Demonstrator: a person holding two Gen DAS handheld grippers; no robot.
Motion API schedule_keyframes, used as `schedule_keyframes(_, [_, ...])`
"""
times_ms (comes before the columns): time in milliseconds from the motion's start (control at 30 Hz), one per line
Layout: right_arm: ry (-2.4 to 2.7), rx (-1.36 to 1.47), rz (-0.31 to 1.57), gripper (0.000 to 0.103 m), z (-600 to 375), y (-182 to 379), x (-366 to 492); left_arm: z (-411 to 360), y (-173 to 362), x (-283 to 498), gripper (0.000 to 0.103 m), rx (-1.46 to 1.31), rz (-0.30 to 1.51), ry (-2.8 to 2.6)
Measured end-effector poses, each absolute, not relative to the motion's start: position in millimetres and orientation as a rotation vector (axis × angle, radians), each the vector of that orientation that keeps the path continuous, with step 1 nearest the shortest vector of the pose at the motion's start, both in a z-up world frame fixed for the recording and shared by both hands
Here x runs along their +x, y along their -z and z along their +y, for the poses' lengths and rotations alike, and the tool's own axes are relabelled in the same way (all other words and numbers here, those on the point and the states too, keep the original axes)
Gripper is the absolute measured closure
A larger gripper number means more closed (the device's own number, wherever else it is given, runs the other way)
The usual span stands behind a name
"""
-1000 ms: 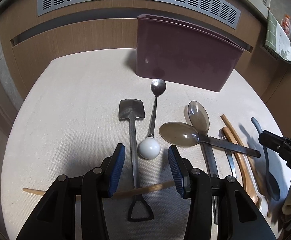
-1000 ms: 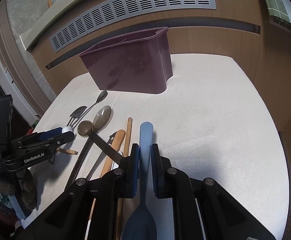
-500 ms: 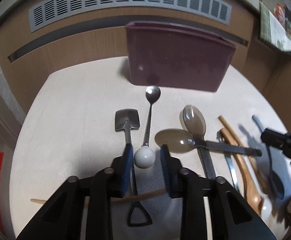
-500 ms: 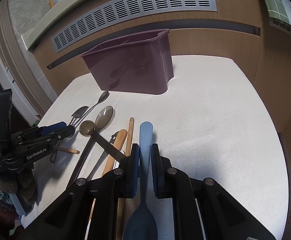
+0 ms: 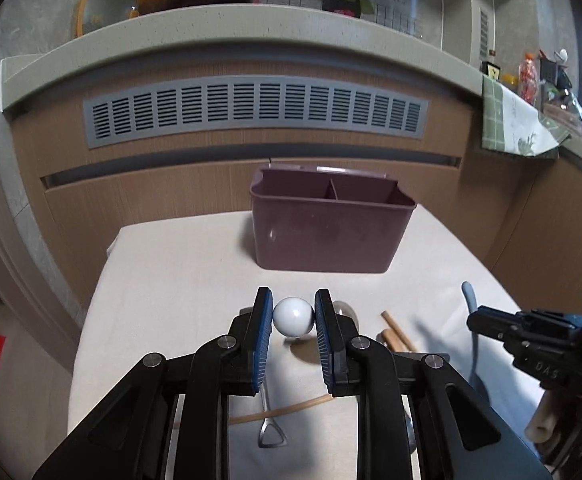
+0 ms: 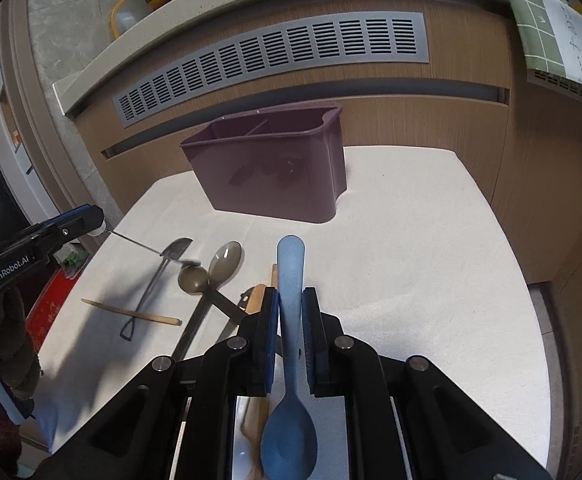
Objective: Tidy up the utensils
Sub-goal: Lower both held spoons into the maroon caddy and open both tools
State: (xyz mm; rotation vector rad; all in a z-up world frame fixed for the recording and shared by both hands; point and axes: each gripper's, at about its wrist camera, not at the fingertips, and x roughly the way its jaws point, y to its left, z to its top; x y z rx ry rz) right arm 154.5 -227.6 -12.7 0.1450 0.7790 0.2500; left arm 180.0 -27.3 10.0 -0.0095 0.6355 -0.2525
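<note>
A metal spoon with a white ball end (image 5: 293, 316) is lifted off the table. My left gripper (image 5: 293, 308) has its blue pads pressed on the ball, and its jaws are still closing. In the right wrist view that left gripper (image 6: 87, 218) hangs at the left, with the spoon's thin shaft (image 6: 135, 242) slanting down from it. My right gripper (image 6: 290, 300) is shut on the handle of a blue spoon (image 6: 289, 264), whose bowl points back toward the camera. The purple divided utensil holder (image 5: 327, 232) stands upright at the back of the table.
On the cream tablecloth (image 6: 411, 260) lie a shovel-shaped metal spoon (image 6: 175, 248), two translucent brown spoons (image 6: 227, 258), a thin wooden stick (image 6: 131, 312) and wooden utensils (image 6: 257, 296). A wood-panelled counter with a grey vent (image 5: 251, 108) stands behind the holder.
My left gripper closed on the white ball end and rose, lifting that spoon off the table. My right gripper rose a little with the blue spoon still in it.
</note>
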Motion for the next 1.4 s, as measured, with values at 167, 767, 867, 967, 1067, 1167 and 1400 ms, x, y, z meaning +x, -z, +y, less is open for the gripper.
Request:
schedule_keyframes(167, [-0.247,0.115,0.75,0.092,-223.8,-0.6,150.7,-24.6,-17.2,173.3,0.081,-0.033,0.628,0.263])
schedule_keyframes(767, [-0.184,0.024,0.368,0.093,-213.7,-192.1,269.5,-23.4,-191.4,280.5,0.081,-0.117,0.278,0.373])
schedule_keyframes(867, [-0.165,0.03,0.412,0.093,-215.2,-165.3,288.5,-22.3,-165.9,317.7,0.081,-0.17,0.348,0.376])
schedule_keyframes(967, [-0.167,0.045,0.499,0.093,-213.1,-129.3,304.6,-24.0,-130.4,345.4,0.081,-0.189,0.434,0.37])
schedule_keyframes(1067, [-0.168,0.061,0.573,0.093,-213.5,-96.0,316.6,-26.8,-95.5,363.4,0.081,-0.199,0.511,0.368])
schedule_keyframes(1167, [-0.177,0.084,0.647,0.093,-214.1,-68.4,324.1,-28.8,-67.4,372.5,0.081,-0.22,0.585,0.385])
schedule_keyframes(1400, [-0.218,0.065,0.747,0.091,-204.2,-33.8,323.1,-31.9,-21.9,377.8,0.08,-0.274,0.703,0.476])
